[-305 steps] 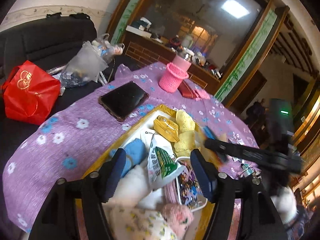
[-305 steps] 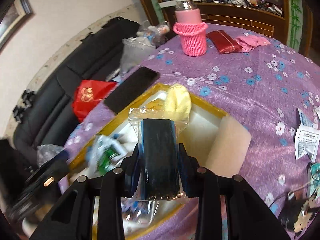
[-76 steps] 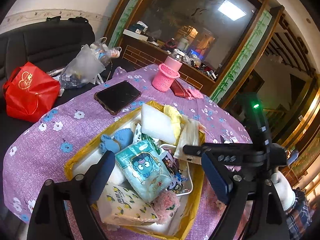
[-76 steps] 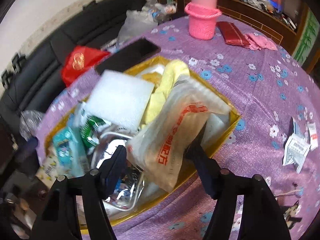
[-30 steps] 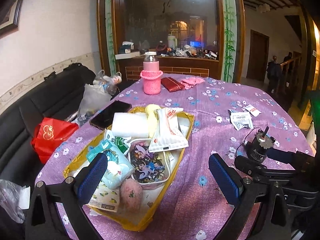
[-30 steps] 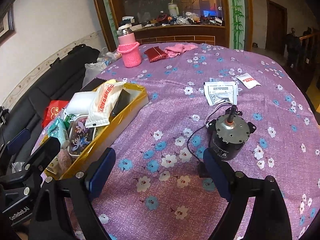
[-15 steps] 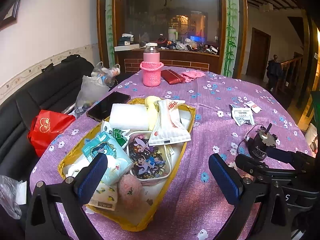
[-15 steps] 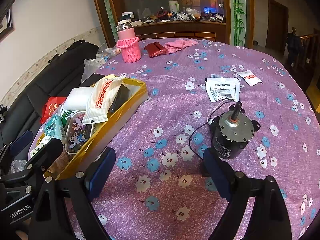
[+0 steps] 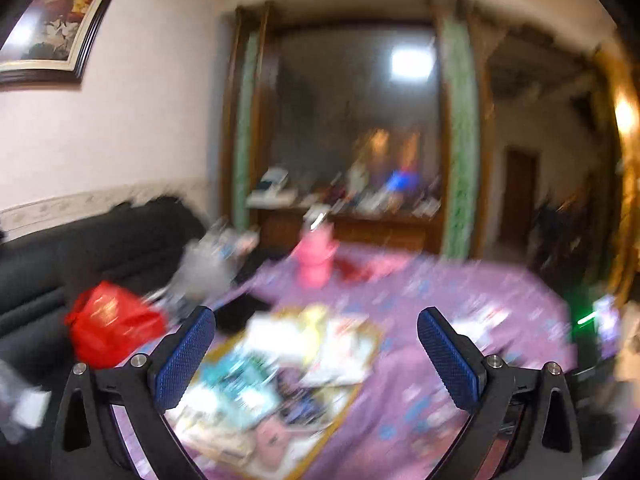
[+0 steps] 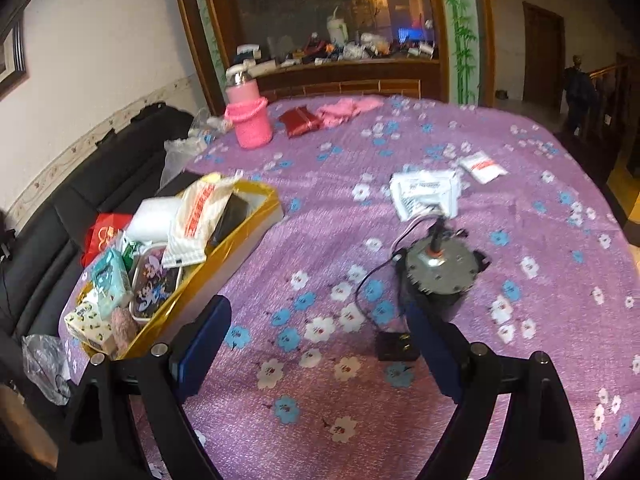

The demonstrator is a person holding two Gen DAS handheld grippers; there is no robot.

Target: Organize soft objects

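On purple tablecloth (image 10: 420,148) the yellow tray (image 10: 240,236) looks filled; left gripper (image 9: 316,354) and right gripper (image 10: 320,344) gape wide, empty, so packing seems finished, next only withdrawing.

A purple tablecloth (image 10: 400,152) is printed with white and blue flowers. On it, a gold-yellow tray (image 10: 224,256) is filled with soft goods: a white foam block (image 10: 154,214), a white packet with red lettering (image 10: 196,224), a teal tissue pack (image 10: 110,280), a white pack with small yellow and dark prints (image 10: 86,322) and a fuzzy pink pom-pom (image 10: 122,326). A cartoon-printed pouch (image 10: 154,284) in dark blue and pink is seen beside the teal pack. Beyond the tray, a pink bottle (image 10: 246,118) in a pink knitted sleeve, a dark red wallet (image 10: 300,122) and a pink cloth (image 10: 346,108) are shown. Right of the tray, a grey-and-black motor (image 10: 438,272) and white sachets (image 10: 426,192) are seen. A red bag (image 10: 100,236) lies on a black sofa (image 10: 80,196). Blue pads (image 9: 184,360) line the black gripper fingers.
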